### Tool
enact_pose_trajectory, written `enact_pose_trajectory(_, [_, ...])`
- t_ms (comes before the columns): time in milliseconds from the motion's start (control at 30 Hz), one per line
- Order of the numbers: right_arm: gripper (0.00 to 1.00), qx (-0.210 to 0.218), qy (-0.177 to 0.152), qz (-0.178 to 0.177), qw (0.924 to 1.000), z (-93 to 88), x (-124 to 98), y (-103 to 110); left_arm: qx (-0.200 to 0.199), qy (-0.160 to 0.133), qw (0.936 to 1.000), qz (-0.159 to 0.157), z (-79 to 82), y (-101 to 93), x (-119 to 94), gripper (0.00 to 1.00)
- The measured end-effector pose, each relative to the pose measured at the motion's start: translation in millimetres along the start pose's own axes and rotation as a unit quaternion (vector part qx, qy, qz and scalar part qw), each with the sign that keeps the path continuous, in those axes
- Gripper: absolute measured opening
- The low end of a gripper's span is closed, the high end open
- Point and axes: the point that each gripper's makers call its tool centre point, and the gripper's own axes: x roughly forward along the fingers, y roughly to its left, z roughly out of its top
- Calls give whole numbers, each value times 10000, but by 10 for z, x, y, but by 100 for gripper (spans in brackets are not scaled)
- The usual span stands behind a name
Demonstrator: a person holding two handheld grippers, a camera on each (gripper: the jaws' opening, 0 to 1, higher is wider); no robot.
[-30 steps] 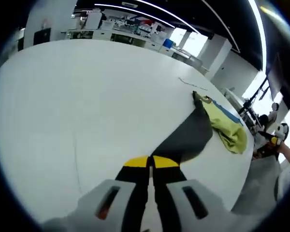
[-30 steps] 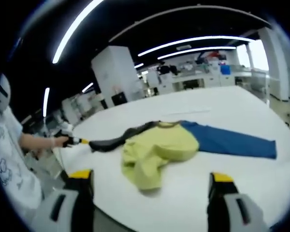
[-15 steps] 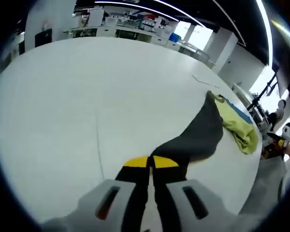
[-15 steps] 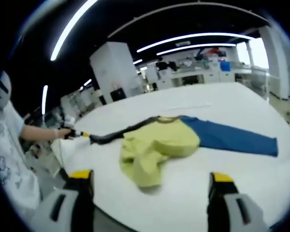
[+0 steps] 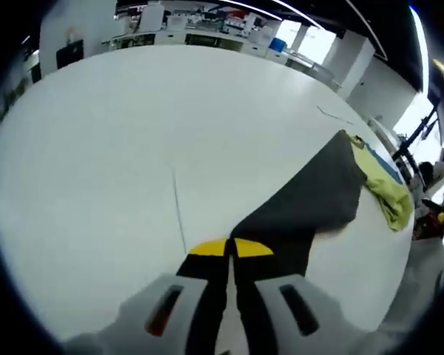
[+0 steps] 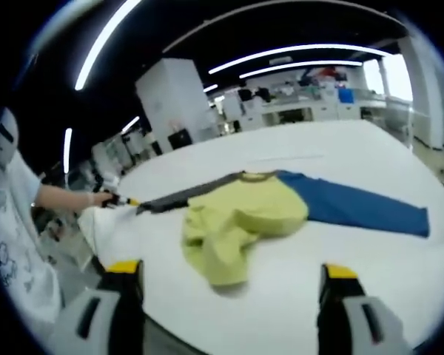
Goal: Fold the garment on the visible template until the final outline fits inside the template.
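The garment has a yellow-green body (image 6: 244,218), a blue sleeve (image 6: 362,208) and a dark grey sleeve (image 6: 181,199), and lies on the white table (image 6: 340,155). My left gripper (image 5: 230,248) is shut on the end of the dark grey sleeve (image 5: 311,196), which runs stretched toward the yellow-green body (image 5: 391,198). In the right gripper view a hand holds the left gripper (image 6: 122,200) at the table's left edge. My right gripper (image 6: 229,292) stands open in front of the crumpled body, apart from it, with nothing between its jaws.
A thin line (image 5: 179,214) runs across the white table (image 5: 133,133) just left of the held sleeve. A person in a white shirt (image 6: 11,244) stands at the table's left edge. Benches and shelves (image 6: 296,103) stand far behind.
My left gripper has pulled the dark grey sleeve outward, so it lies straighter and flatter on the table. The right gripper has stayed open and nearly still.
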Motion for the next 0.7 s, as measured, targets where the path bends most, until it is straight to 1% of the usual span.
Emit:
enact_pose_trajectory(33, [99, 32, -9, -6, 10000, 0, 0, -3, 175, 20, 9998, 90, 11, 28, 9, 0])
enact_pose_trajectory(100, [99, 62, -27, -26, 10000, -1, 2, -11, 92, -45, 9999, 112, 75, 68, 48, 0])
enact_pose_trajectory(133, [99, 71, -17, -32, 10000, -8, 2, -14, 87, -66, 9998, 157, 92, 27, 58, 0])
enact_pose_trajectory(167, [99, 70, -13, -37, 10000, -12, 2, -15, 81, -68, 9998, 178, 99, 35, 60, 0])
enact_pose_trajectory(200, [99, 70, -9, -39, 10000, -16, 1, -16, 85, -61, 9998, 185, 103, 50, 58, 0])
enact_pose_trajectory(267, [99, 67, 4, -45, 10000, -29, -4, -28, 306, 2, 9993, 227, 93, 33, 42, 0])
enact_pose_trajectory(367, [99, 127, -17, -61, 9999, -50, -7, -40, 353, 53, 9991, 230, 80, 28, 29, 0])
enact_pose_trajectory(433, [99, 133, -11, -67, 9999, -63, -7, -49, 364, 80, 9990, 247, 77, 66, 21, 0])
enact_pose_trajectory(567, [99, 95, 38, -53, 9999, -99, -2, -25, 613, 153, 9974, 355, 91, 73, 35, 0])
enact_pose_trajectory(700, [99, 115, 51, -41, 9999, -123, -3, -21, 603, 195, 9973, 381, 94, 55, 39, 0])
